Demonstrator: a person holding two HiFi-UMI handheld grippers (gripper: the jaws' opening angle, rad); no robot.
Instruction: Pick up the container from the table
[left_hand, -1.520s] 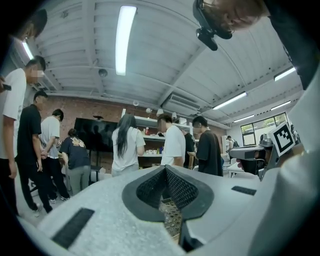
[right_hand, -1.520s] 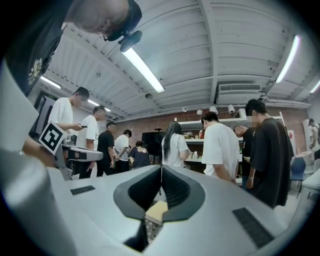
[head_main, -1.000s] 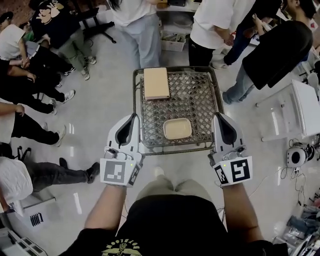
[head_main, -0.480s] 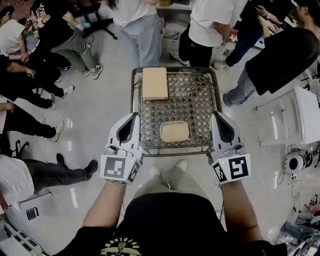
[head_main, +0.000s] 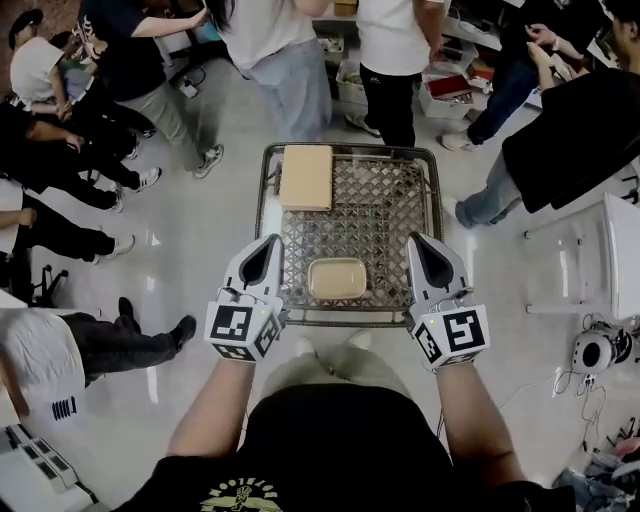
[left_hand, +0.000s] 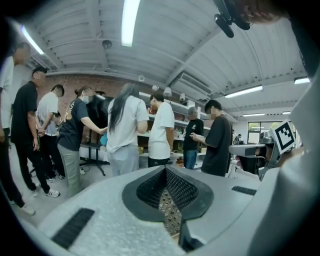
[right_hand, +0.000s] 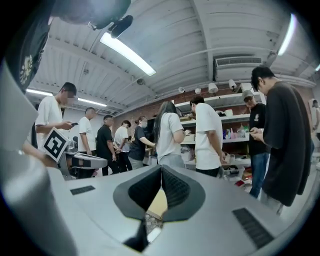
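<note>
The container (head_main: 337, 279), a shallow beige tub with rounded corners, sits on the lattice-topped worktop (head_main: 385, 215), in the near half and close to the front rail. It lies flat, and none of its sides touches anything else on the surface.

You hold your left tool (head_main: 274, 241) at the worktop's near left corner, with its tip over the left rail and pointing away from you. In the left gripper view, the left tool (left_hand: 165, 169) has its jaws closed tip to tip with nothing gripped between them, and only a patch of lattice shows through the gap below the tips.

Your right tool (head_main: 413, 240) is at the near right corner, mirroring the left, with its tip over the right rail. In the right gripper view, the right tool (right_hand: 161, 167) also has its jaws pressed together and holds nothing.

The container lies between the two tools and is apart from both.

A flat tan box (head_main: 306, 177) rests at the far left corner of the worktop, well apart from the container. Several people (head_main: 390, 60) stand just beyond the far end, and others sit on the floor (head_main: 190, 250) to your left.
</note>
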